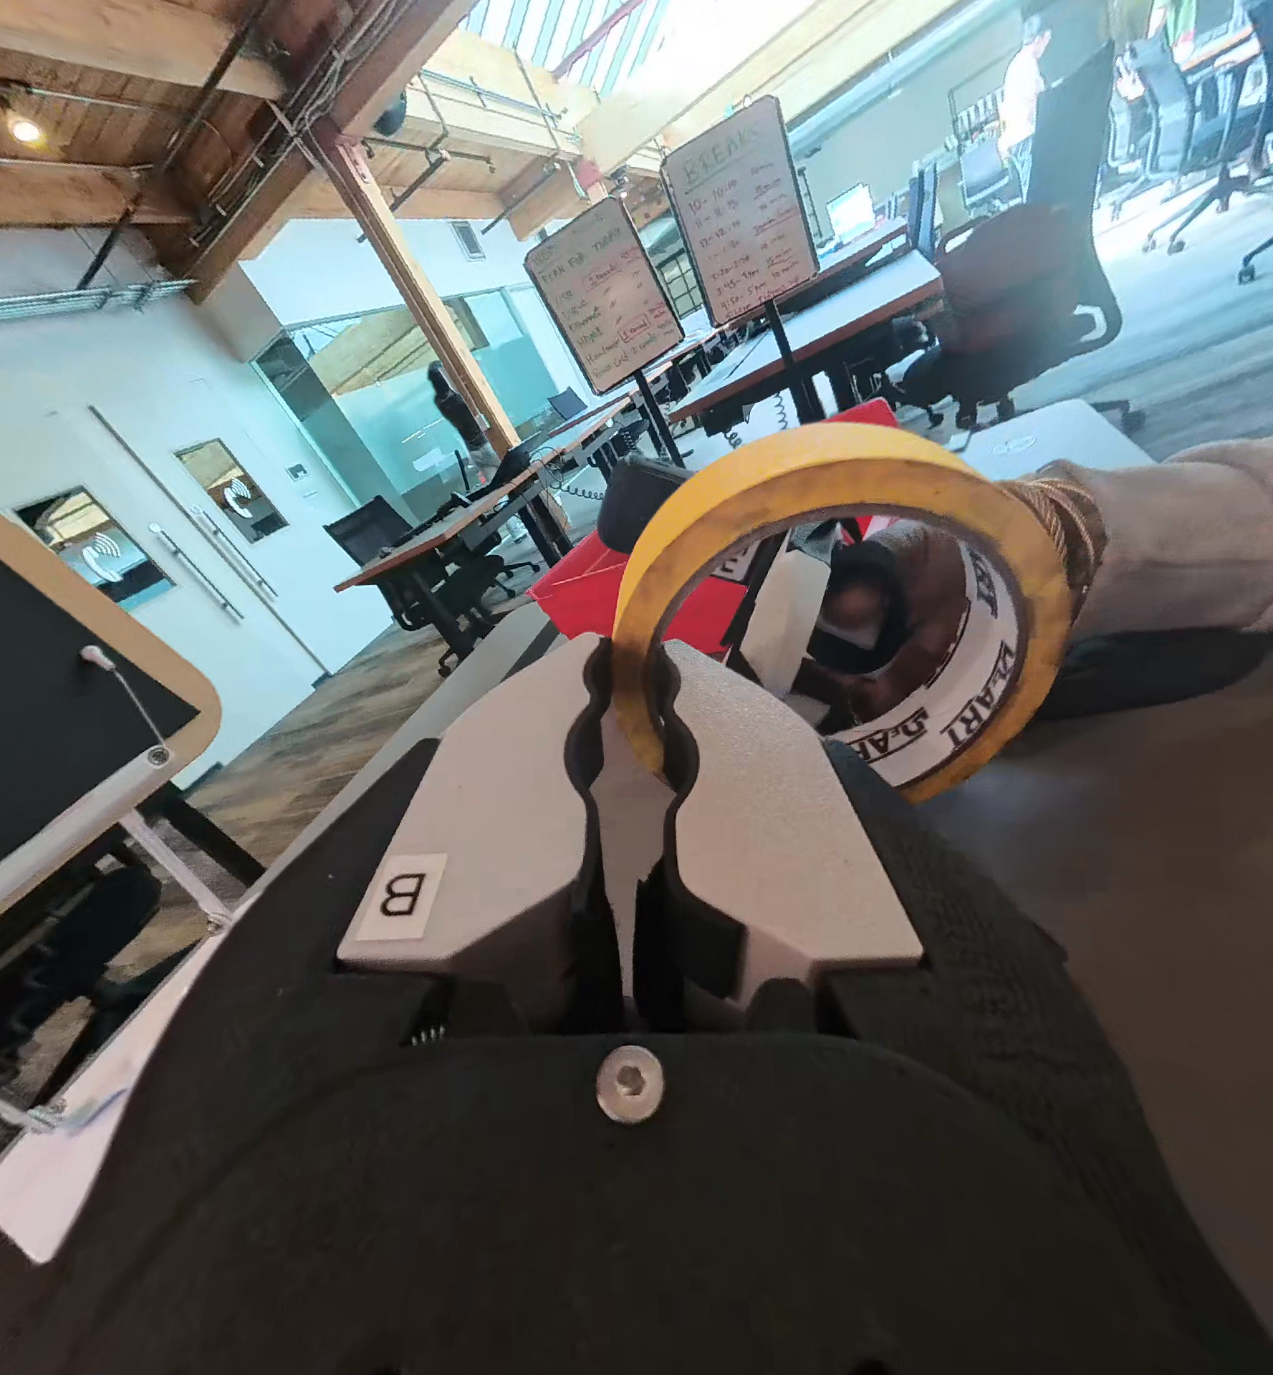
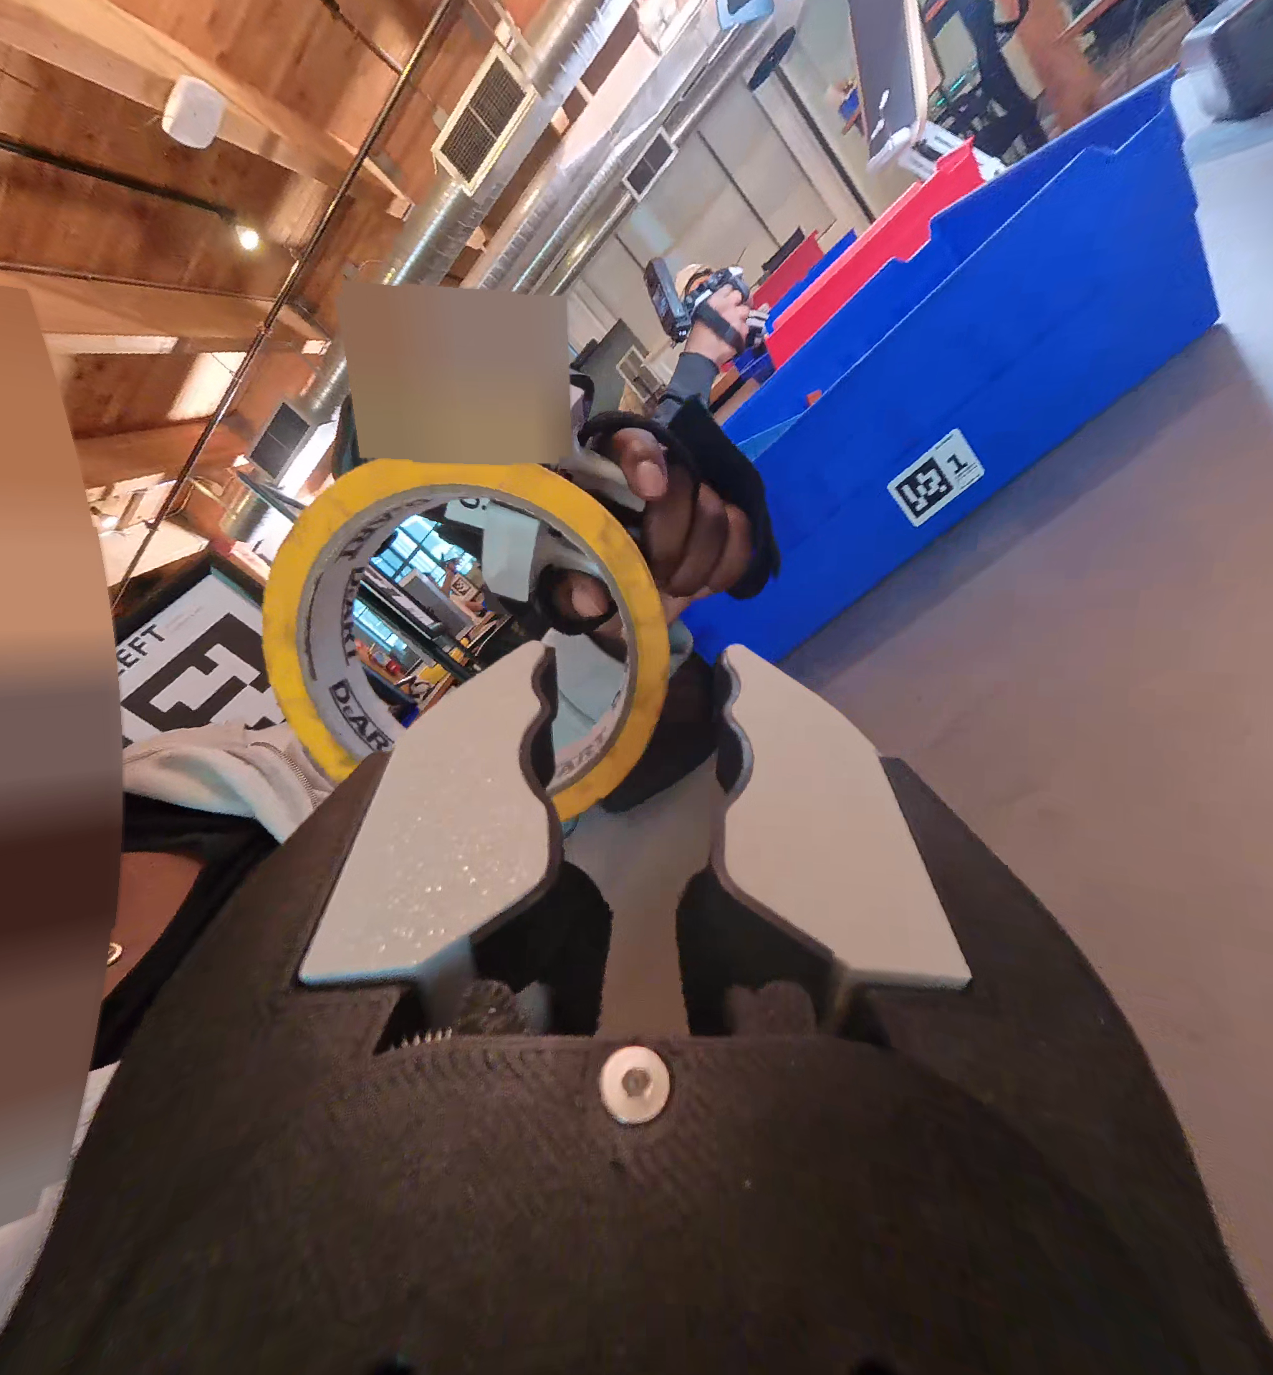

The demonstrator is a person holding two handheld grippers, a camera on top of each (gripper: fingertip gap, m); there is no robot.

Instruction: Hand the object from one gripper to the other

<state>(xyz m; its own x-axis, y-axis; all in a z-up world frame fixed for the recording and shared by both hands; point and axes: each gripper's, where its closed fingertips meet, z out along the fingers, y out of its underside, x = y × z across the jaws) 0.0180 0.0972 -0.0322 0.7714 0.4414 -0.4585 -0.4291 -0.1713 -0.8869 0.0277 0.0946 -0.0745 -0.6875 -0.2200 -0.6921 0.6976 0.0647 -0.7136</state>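
A yellow roll of tape (image 1: 841, 461) with a white printed core is held upright in the air above the grey table (image 1: 1102, 930). My left gripper (image 1: 633, 655) is shut on the roll's left rim. In the right wrist view the roll (image 2: 291, 617) sits just ahead. My right gripper (image 2: 637, 655) is open, one finger inside the ring and the other outside, with the ring's right rim between them. I cannot tell whether they touch it. The right gripper's pale fingers (image 1: 782, 595) show through the ring in the left wrist view.
A blue bin (image 2: 990, 372) with a code label stands on the table (image 2: 1102, 744), red bins (image 2: 879, 245) behind it. A red bin (image 1: 581, 588) lies beyond the roll. A sleeved arm (image 1: 1176, 543) reaches in from the right. Two whiteboards (image 1: 745, 216), desks and chairs stand farther off. The tips of one gripper are about 5 centimeters away from the tips of the other.
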